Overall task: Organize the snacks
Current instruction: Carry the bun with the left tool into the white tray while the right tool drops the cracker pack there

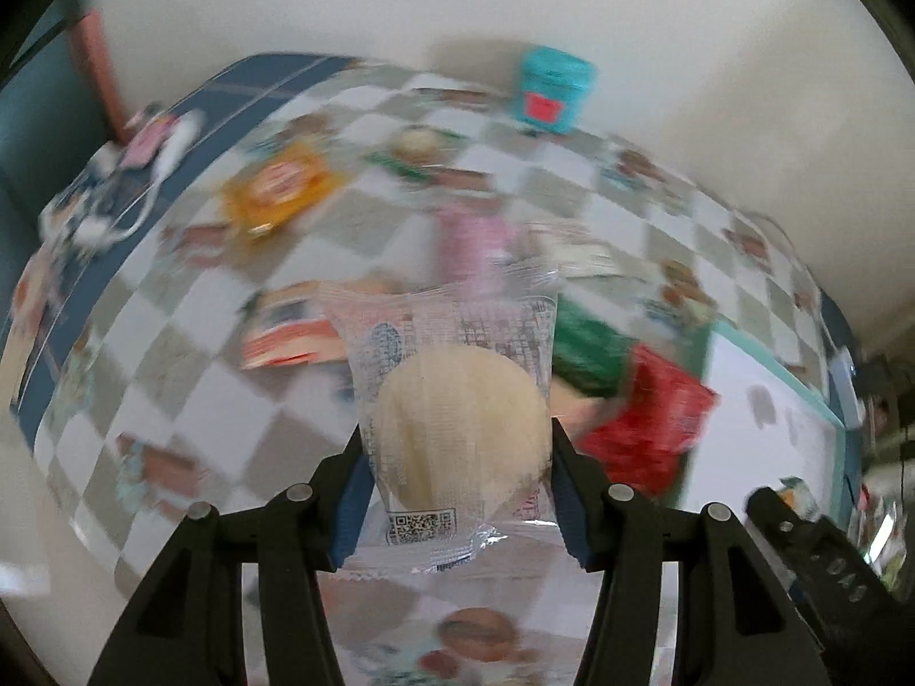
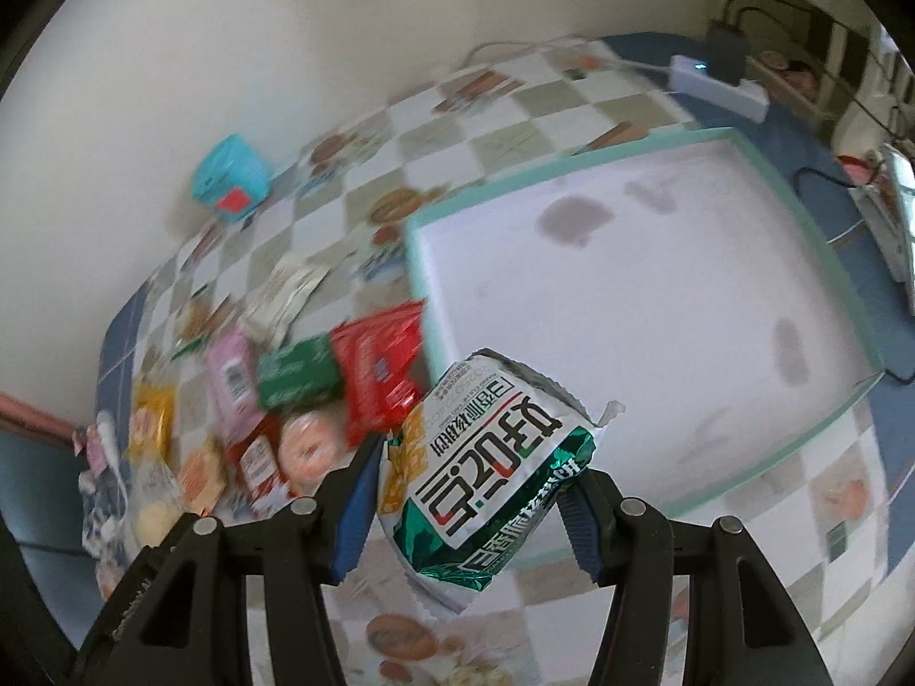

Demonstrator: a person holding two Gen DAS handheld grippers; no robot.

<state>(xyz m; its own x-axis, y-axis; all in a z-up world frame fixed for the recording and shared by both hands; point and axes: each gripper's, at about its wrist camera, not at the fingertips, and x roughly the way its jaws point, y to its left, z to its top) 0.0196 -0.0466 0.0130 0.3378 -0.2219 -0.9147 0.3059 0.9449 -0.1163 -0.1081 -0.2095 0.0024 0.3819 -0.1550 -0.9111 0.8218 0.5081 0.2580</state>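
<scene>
My left gripper (image 1: 457, 491) is shut on a clear packet with a round pale cake (image 1: 460, 429) and holds it above the checkered tablecloth. My right gripper (image 2: 469, 491) is shut on a green and white snack bag (image 2: 486, 469), held over the near left corner of the white tray with a teal rim (image 2: 657, 143). The tray's white floor (image 2: 657, 286) holds no snacks. A pile of snacks lies left of the tray: a red packet (image 2: 380, 377), a green packet (image 2: 297, 371), a pink packet (image 2: 231, 383) and an orange packet (image 1: 280, 186).
A teal box with a red label (image 1: 552, 88) stands at the back by the wall, also in the right wrist view (image 2: 229, 177). A white power strip (image 2: 720, 88) with cables lies behind the tray. The other gripper (image 1: 818, 549) shows at the lower right.
</scene>
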